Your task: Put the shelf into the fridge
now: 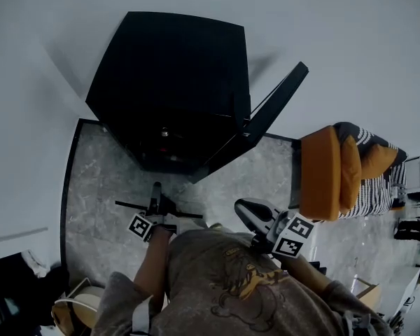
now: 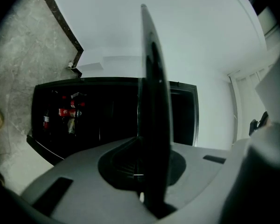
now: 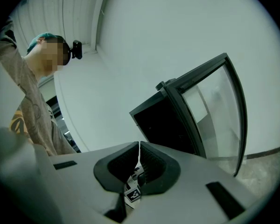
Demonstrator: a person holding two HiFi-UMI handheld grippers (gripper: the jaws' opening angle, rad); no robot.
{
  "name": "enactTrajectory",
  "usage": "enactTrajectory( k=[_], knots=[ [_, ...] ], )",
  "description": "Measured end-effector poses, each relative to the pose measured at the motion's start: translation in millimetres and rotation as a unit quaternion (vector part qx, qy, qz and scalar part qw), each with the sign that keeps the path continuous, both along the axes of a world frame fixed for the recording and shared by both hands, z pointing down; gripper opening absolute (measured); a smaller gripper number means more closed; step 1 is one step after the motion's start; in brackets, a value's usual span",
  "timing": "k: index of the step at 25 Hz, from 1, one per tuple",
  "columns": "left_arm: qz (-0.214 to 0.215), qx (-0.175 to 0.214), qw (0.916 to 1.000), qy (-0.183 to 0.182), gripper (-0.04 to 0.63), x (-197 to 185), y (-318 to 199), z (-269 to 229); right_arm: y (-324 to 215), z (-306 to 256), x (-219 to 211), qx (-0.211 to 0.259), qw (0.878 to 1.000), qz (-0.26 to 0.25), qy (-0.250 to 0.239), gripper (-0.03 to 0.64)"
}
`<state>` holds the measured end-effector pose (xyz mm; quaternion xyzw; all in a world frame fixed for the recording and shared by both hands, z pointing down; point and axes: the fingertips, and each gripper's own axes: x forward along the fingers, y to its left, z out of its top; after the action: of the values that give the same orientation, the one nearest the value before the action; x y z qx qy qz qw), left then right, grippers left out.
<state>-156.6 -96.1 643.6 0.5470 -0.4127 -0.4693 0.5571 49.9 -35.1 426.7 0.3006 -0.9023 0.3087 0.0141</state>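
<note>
My left gripper [image 2: 139,171] clamps the shelf [image 2: 154,101] facing the fridge [image 1: 175,82]; right gripper [image 3: 139,161] clenched empty; red cans' [image 2: 67,112] print unreadable.

Black fridge [image 1: 175,82], orange chair [image 1: 320,173], grey marbled floor [image 1: 98,187]

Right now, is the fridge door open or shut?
Open. The door stands swung out from the fridge, and stored items show inside the dark cabinet.
</note>
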Motion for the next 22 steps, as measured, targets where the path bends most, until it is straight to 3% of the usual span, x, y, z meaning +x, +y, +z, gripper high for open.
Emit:
enactTrajectory(
  k=[22],
  knots=[
    [0.007,-0.024,0.9997,0.006,0.018,1,-57,50,-3,8,-9,-0.021,0.999,0.026,0.033,0.023]
  ],
)
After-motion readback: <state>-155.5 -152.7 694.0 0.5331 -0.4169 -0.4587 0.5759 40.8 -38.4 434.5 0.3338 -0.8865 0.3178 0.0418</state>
